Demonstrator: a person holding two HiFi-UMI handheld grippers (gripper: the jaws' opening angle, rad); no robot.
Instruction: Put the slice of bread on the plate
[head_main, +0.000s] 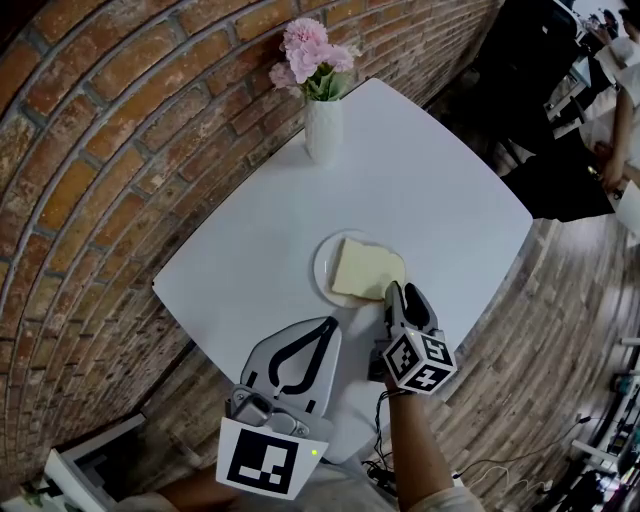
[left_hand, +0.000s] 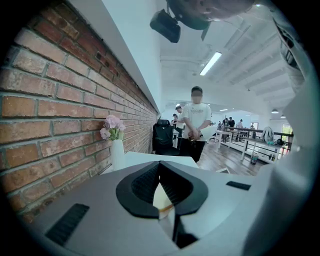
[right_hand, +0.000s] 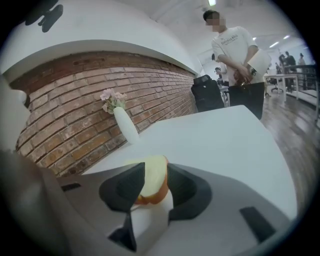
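Bread slice (head_main: 366, 270) lies flat on the white plate (head_main: 323, 268), which sits on the table (head_main: 430, 170) toward its near side. The slice's near edge reaches about to the plate's rim.

Right tongs (head_main: 400, 292): jaws stand wide apart, with the crust of that near edge between them. The right gripper view shows a sliver of gap beside one pad, so I read no pressure on the bread. Nothing is gripped.

Left tongs (head_main: 330, 323): tips together and empty, low over the near table edge, well apart from the plate.

Judgement: placement looks done, and the step in hand is the release and pull-out.

How to do it well:
- Hold the jaws fully open during the whole retreat.
- Back out along the tongs' own line, toward the person, lifting slightly so the lower pad clears the crust.
- Avoid any sideways sweep or roll. Soft bread may cling to a pad and get dragged over the rim, or the plate may slide.
- Afterwards, check that the slice rests inside the rim.

Vase of flowers (head_main: 323, 128) stands at the far edge, well apart, so it is no obstacle.
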